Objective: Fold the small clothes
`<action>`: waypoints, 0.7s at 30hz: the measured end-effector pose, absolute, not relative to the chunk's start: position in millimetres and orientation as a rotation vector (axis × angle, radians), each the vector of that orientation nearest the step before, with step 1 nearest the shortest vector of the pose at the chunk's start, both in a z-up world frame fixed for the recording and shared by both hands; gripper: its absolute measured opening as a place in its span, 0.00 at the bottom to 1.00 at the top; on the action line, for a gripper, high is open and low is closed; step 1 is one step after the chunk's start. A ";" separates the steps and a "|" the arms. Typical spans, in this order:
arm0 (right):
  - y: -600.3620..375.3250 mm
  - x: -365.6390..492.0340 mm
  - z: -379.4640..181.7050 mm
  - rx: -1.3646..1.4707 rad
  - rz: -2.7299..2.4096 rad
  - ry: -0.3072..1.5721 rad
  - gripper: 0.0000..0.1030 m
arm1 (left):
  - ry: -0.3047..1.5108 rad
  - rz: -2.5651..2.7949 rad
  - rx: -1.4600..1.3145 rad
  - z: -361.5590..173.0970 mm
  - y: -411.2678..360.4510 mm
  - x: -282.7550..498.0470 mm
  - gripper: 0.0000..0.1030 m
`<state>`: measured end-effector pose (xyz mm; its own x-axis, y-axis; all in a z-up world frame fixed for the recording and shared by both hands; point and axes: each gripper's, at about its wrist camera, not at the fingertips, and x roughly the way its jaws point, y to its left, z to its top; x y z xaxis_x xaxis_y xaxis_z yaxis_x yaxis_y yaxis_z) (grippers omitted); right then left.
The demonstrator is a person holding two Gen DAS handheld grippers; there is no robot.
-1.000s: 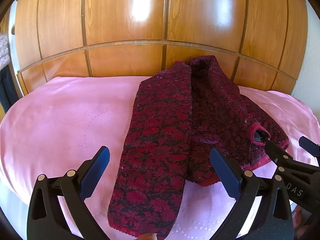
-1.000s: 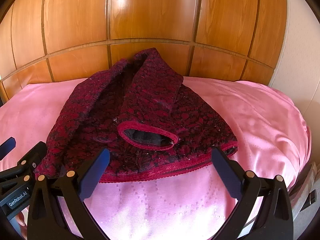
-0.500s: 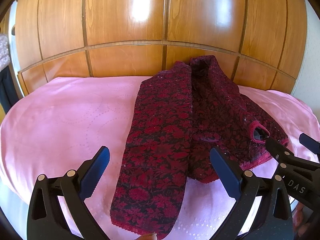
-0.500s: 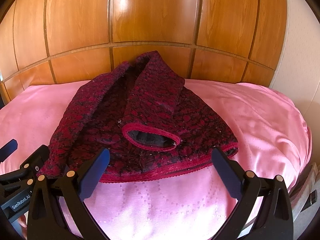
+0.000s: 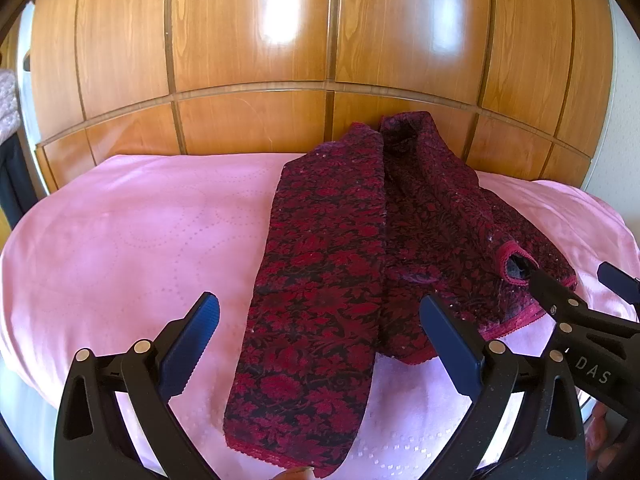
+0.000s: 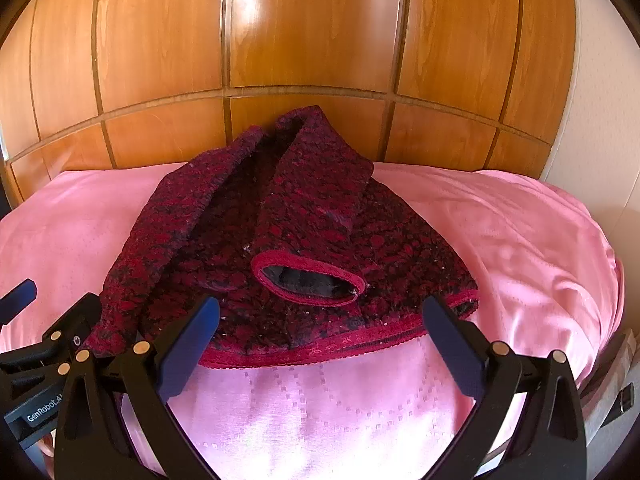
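A small dark red floral jacket (image 5: 320, 240) lies on the pink bed sheet (image 5: 140, 240), its left side folded in as a long strip toward me. One sleeve lies across its right side, and the cuff (image 6: 308, 280) gapes toward the camera. My left gripper (image 5: 320, 320) hovers open over the strip's near part, touching nothing. My right gripper (image 6: 322, 316) is open just above the red hem (image 6: 320, 354), in front of the cuff. In the left wrist view the right gripper (image 5: 568, 276) shows by the cuff (image 5: 516, 264). The left gripper (image 6: 60, 296) appears at the right wrist view's lower left.
Glossy wooden panels (image 5: 320, 40) rise directly behind the bed. A pale wall (image 6: 600, 80) stands at the right. Dark and light cloth hangs at the far left edge (image 5: 12, 184). Bare pink sheet spreads left of the jacket and to its right (image 6: 520, 240).
Both grippers have drifted only slightly, and the right one sits a little nearer the cuff. The jacket has not moved, and both grippers remain open.
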<state>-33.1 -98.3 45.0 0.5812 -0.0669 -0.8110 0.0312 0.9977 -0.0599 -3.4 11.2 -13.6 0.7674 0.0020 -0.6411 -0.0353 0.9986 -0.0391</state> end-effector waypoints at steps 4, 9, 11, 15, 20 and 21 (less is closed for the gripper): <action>-98.0 -33.0 45.0 -0.038 -0.057 0.951 0.98 | 0.698 0.021 -0.052 -14.3 13.6 -5.1 0.96; -97.1 -32.1 44.8 -0.040 -0.054 0.955 0.98 | 0.708 0.018 -0.052 -15.6 17.7 -5.8 0.96; -98.0 -31.7 43.5 -0.039 -0.054 0.959 0.98 | 0.713 0.019 -0.049 -16.7 20.0 -6.7 0.96; -98.2 -31.0 40.3 -0.040 -0.051 0.968 0.98 | 0.717 0.023 -0.057 -16.9 26.1 -10.2 0.96; -101.4 -29.5 38.4 -0.028 -0.041 0.967 0.98 | 0.732 0.016 -0.019 -19.7 21.0 -1.9 0.96; -103.6 -29.3 37.9 -0.020 -0.034 0.970 0.98 | 0.753 0.002 -0.005 -23.1 21.8 -0.4 0.96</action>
